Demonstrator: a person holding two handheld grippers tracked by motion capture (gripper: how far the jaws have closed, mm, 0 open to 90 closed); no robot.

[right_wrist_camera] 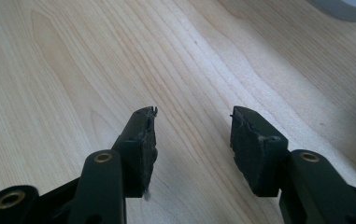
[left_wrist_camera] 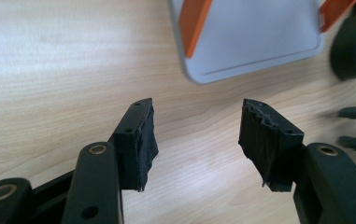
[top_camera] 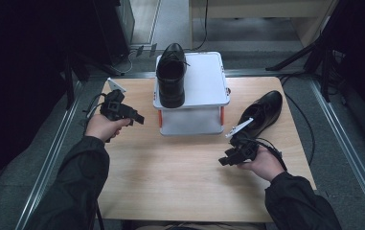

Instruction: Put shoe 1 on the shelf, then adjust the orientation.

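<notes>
Shoe [top_camera: 171, 75] on the stand [top_camera: 204, 81] — apart from both empty, wide-open hand-held grippers.

Dim, dark-edged high view; both gripper views bright, with soft glare.

Both forearms reach in over the table — the left gripper [top_camera: 137, 117] points right, jaws wide and empty; the right gripper [top_camera: 224, 160] points left, jaws likewise apart, gripping nothing.
</notes>
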